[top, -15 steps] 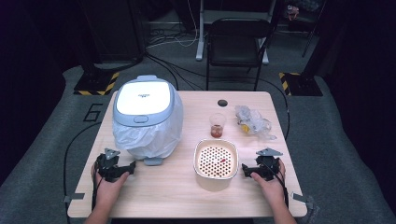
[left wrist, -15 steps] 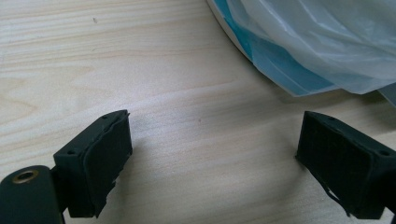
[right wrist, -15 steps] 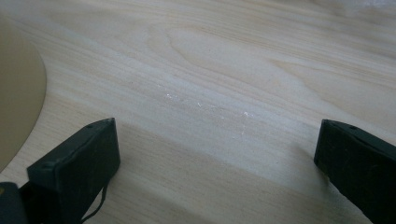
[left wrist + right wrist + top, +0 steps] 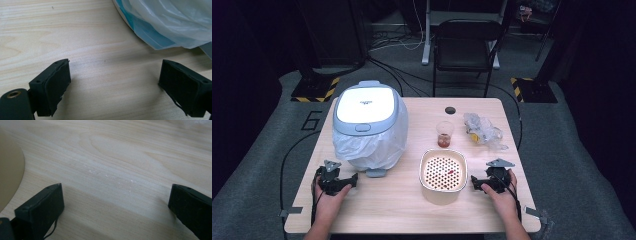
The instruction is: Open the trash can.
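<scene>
Pale wood grain is seen across the table (image 4: 392, 210), around which dark floor, cables and a black chair (image 4: 467, 45) are set. At the near left edge the left gripper (image 4: 352, 180) is held low over the wood, its jaws spread wide with nothing between them; in the left gripper view the two black fingers (image 4: 53, 85) are parted over bare table, and the plastic liner of the bin (image 4: 170, 22) is seen just beyond them, up and to the right, not touched. That white-lidded bin (image 4: 367, 125) is placed at the table's left, close behind the left gripper. At the near right the right gripper (image 4: 476, 184) is likewise held with jaws fully apart and empty, pointed toward the cream strainer bowl (image 4: 443, 172), which is found just beside its fingertips but clear of them; in the right gripper view the bowl's curved wall (image 4: 10, 177) is caught at the left edge, outside the gap. A small plastic cup (image 4: 444, 134) and a crumpled clear bag (image 4: 482, 131) are seen farther back.
</scene>
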The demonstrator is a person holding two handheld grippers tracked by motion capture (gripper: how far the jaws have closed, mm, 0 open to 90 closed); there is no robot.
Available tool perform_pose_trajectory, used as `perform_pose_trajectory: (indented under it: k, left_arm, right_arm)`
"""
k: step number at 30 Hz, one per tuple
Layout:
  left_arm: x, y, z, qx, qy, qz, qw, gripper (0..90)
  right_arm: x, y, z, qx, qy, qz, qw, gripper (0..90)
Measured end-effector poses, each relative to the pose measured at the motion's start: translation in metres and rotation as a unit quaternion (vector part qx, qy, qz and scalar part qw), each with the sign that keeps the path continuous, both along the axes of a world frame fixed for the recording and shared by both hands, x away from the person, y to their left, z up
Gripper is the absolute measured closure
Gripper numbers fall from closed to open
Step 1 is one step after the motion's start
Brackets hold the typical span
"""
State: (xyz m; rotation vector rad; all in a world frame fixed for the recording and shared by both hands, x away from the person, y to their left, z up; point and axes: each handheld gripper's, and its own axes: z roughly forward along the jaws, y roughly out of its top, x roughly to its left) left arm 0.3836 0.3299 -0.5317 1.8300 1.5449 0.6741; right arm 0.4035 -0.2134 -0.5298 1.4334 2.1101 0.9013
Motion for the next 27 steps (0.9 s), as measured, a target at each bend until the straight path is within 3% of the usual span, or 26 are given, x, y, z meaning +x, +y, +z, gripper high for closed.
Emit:
perform_pose_trajectory:
  k: [2,6,8,12,15,19,23,26,27]
  left_arm:
    - [-0.001,0.001,0.001,0.007,0.005,-0.003,1.0,11.1]
    - [-0.006,0.003,0.002,0.003,-0.004,0.017,0.9998,22.0]
    - [-0.008,0.004,0.002,0.0,-0.014,0.018,0.9997,32.2]
    - [-0.009,0.006,0.004,-0.016,-0.012,0.021,0.9996,45.0]
    - [-0.012,0.004,0.008,-0.033,0.0,0.035,0.9989,52.5]
    - [-0.019,-0.003,0.018,-0.062,-0.014,0.054,0.9965,56.5]
    - [-0.028,-0.013,0.028,-0.084,-0.029,0.043,0.9951,58.9]
    - [-0.031,-0.021,0.032,-0.078,-0.028,0.026,0.9962,64.1]
    - [-0.033,-0.029,0.034,-0.058,-0.024,0.016,0.9979,65.1]
  right_arm:
    - [0.0,0.0,0.0,-0.001,0.001,-0.003,1.0,0.0]
    - [0.0,0.0,0.0,-0.001,0.0,0.0,1.0,0.0]
    - [0.0,0.0,0.0,-0.001,0.0,0.0,1.0,0.0]
    - [0.0,0.0,0.0,-0.001,0.0,0.0,1.0,0.0]
    - [0.0,0.0,0.0,-0.001,0.0,0.0,1.0,0.0]
    - [0.0,0.0,0.0,-0.001,0.0,0.0,1.0,0.0]
    - [-0.001,0.0,0.0,0.0,0.0,-0.001,1.0,0.0]
    - [0.0,0.0,0.0,-0.001,-0.001,0.0,1.0,0.0]
    - [0.0,0.0,0.0,-0.001,-0.001,0.0,1.0,0.0]
